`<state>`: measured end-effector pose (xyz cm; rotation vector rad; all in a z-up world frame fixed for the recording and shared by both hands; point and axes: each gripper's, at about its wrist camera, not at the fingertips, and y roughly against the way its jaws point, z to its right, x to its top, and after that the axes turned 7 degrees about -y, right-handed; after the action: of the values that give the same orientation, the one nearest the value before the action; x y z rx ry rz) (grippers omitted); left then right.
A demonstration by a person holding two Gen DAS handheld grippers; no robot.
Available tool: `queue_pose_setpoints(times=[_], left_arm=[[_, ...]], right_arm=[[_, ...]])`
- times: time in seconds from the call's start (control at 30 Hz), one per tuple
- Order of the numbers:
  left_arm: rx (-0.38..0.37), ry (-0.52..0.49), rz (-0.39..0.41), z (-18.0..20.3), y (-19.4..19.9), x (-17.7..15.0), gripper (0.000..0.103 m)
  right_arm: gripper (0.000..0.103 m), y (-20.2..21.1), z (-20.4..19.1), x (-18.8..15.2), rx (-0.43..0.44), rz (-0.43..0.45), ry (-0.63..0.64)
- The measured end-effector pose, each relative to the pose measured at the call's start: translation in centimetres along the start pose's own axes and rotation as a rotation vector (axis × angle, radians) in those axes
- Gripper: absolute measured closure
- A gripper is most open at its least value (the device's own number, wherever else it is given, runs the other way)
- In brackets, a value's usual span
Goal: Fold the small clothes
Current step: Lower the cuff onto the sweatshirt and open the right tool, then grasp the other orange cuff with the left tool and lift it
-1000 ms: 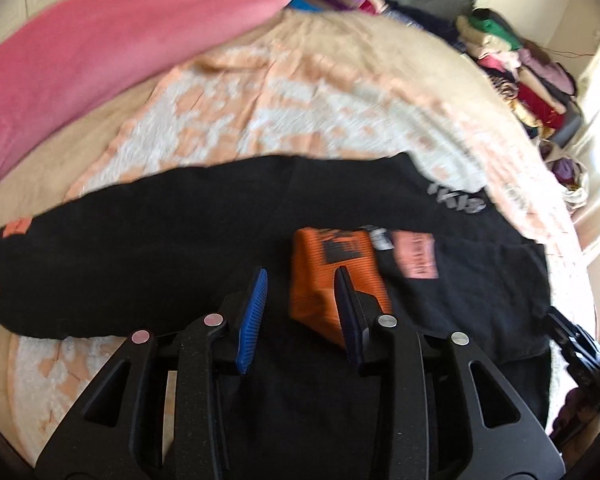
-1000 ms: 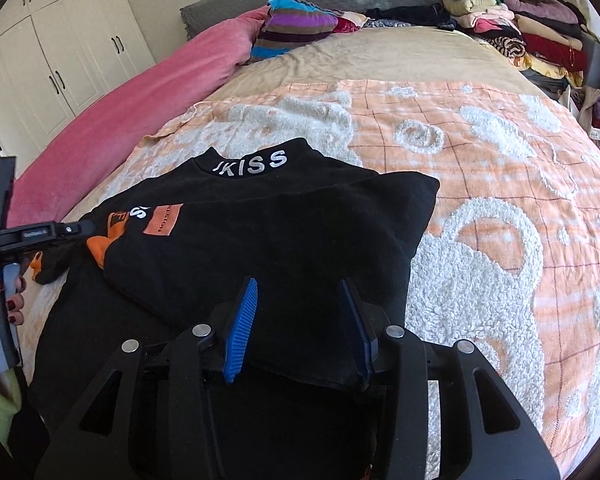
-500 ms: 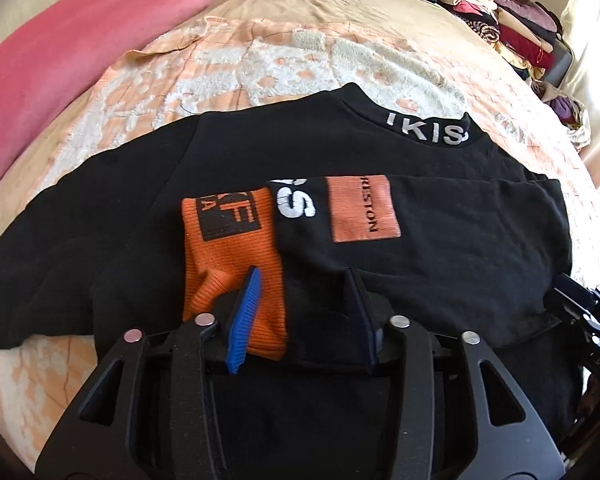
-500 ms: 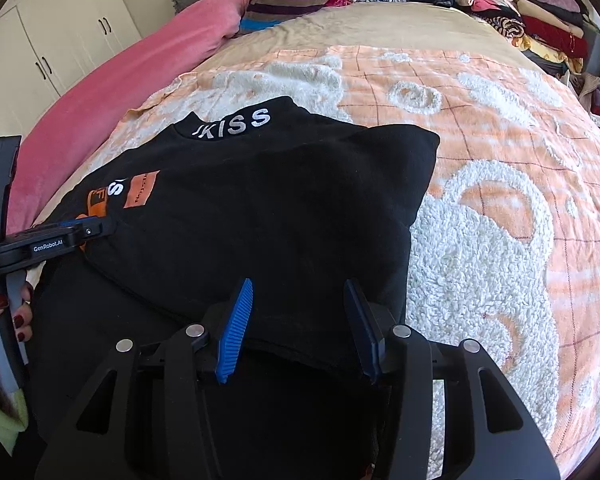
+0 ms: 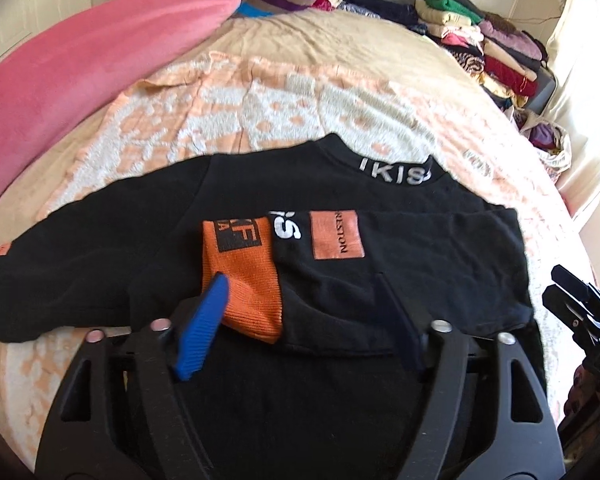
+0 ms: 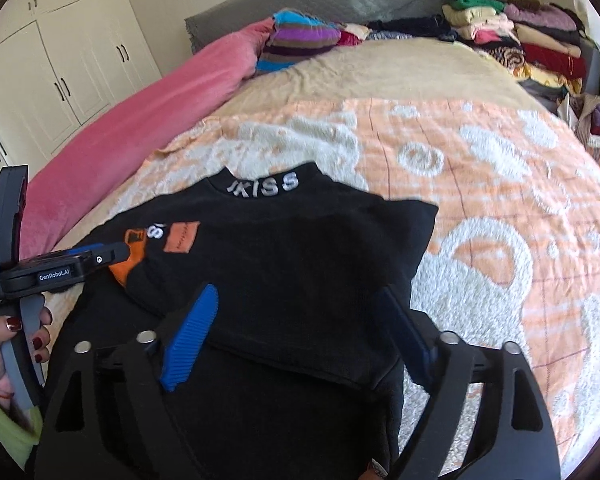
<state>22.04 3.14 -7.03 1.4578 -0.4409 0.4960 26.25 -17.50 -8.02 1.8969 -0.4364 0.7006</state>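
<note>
A black sweater (image 5: 148,248) is laid flat on the bed (image 6: 400,76), one sleeve folded across its chest with the orange cuff (image 5: 244,276) uppermost. The left tool (image 5: 300,292) and right tool (image 6: 300,312) are both held wide, over its near edge, nothing gripped.

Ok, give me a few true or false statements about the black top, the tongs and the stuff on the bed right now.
1. Both tongs, left and right, are open with nothing clamped. True.
2. The black top has one sleeve folded across its front. True.
3. The sleeve's cuff is green. False: orange.
4. The collar lettering is red. False: white.
5. A pink blanket lies along the bed's left side. True.
</note>
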Motion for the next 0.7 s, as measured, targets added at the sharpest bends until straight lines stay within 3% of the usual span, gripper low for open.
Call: queue_pose_setpoints(times=[0.07, 0.23, 0.7], left_arm=[[0.004, -0.002, 0.011, 0.1, 0.7, 0.1, 0.024], [0.021, 0.000, 0.040, -0.3, 2.8, 0.2, 0.018], [0.101, 0.064, 0.076, -5.1, 7.0, -1.2, 0.018]], right_arm=[[0.015, 0.8, -0.6, 0.3, 0.001, 0.026, 0.017], [0.015, 2.4, -2.1, 0.9, 0.044, 0.066, 0.028], [0.015, 6.2, -7.3, 1.3, 0.128, 0.122, 0.098]])
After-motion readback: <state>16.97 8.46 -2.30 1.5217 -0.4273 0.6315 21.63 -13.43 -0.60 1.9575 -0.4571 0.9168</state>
